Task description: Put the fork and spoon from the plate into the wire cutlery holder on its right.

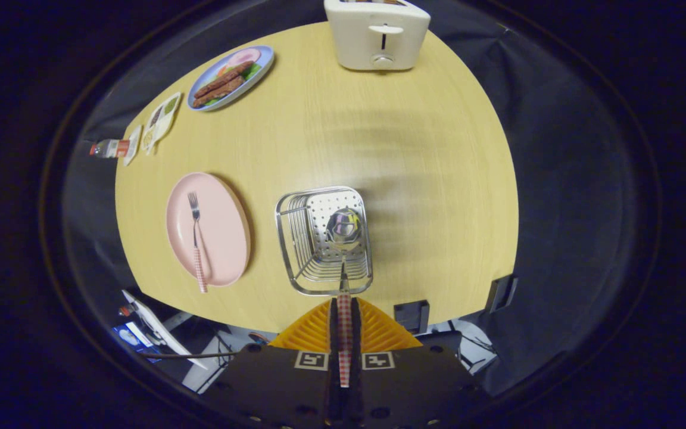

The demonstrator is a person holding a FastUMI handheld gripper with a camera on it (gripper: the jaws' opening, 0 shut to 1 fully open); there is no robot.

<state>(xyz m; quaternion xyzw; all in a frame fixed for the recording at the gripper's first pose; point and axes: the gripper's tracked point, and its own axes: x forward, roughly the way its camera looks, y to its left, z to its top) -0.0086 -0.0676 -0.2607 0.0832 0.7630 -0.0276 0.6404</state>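
The tongs (343,325), with ribbed orange fingers (313,333), are clenched on the red-and-white checked handle of a spoon (343,238), both fingers pressing its sides. The spoon's long axis runs straight ahead from the tongs, its shiny steel bowl pointing away and hanging over the inside of the wire cutlery holder (295,250), a rounded rectangular basket of bright metal with wire walls and a perforated panel. To the holder's left, apart from it, sits a smooth oval pink plate (224,220) on the pale wood-grain bench (426,179). A fork (196,238) lies lengthwise on the plate, tines pointing away, its checked handle end reaching past the near rim. Beyond, a cream toaster (377,33) stands at the far edge, and a blue plate of food (231,77) lies far left.
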